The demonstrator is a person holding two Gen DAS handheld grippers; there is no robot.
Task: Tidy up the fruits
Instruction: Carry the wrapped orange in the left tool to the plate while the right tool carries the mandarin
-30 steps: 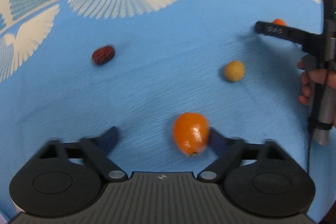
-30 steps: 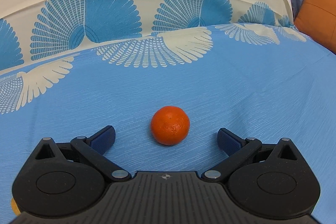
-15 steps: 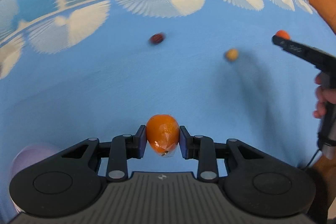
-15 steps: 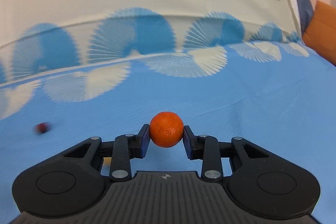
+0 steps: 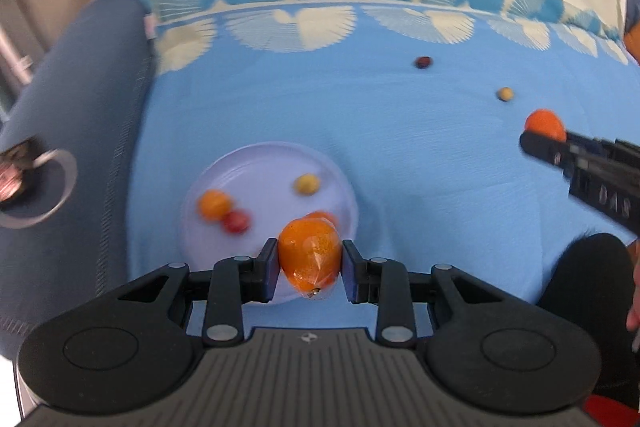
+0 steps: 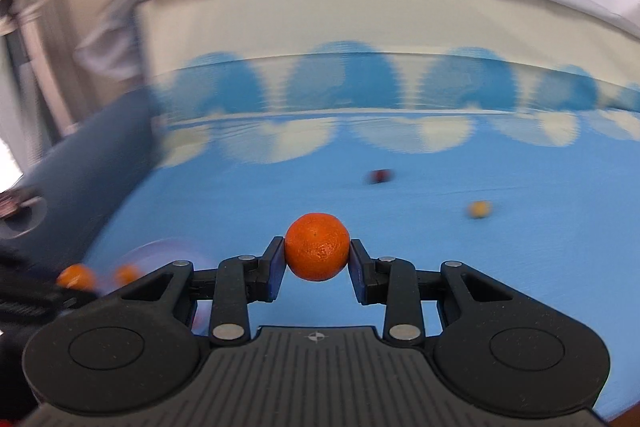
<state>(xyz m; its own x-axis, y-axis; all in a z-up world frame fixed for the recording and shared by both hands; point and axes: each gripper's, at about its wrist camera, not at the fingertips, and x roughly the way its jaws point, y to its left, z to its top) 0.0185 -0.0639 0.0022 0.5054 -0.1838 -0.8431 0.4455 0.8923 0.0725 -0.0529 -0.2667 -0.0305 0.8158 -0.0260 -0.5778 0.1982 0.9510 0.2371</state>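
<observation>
Oval orange fruit (image 5: 309, 259), glossy w/ clear film wrap, stem end pointing down, sits pinched between the left gripper (image 5: 309, 269) pads, up off the cloth & over the near edge of the plate (image 5: 256, 163). Plate is pale, round, just ahead & slightly left of that gripper; on it: small orange fruit (image 5: 215, 205) touching a red one (image 5: 236, 221) at left, a yellow one (image 5: 306, 183) apart toward the right, another orange one (image 5: 322, 217) mostly hidden behind the held fruit. Round, pitted mandarin (image 6: 317, 247) is clamped in the right gripper (image 6: 317, 263). Far ahead on blue cloth: dark red fruit (image 5: 423, 62), small yellow-tan fruit (image 5: 505, 93), well apart.
</observation>
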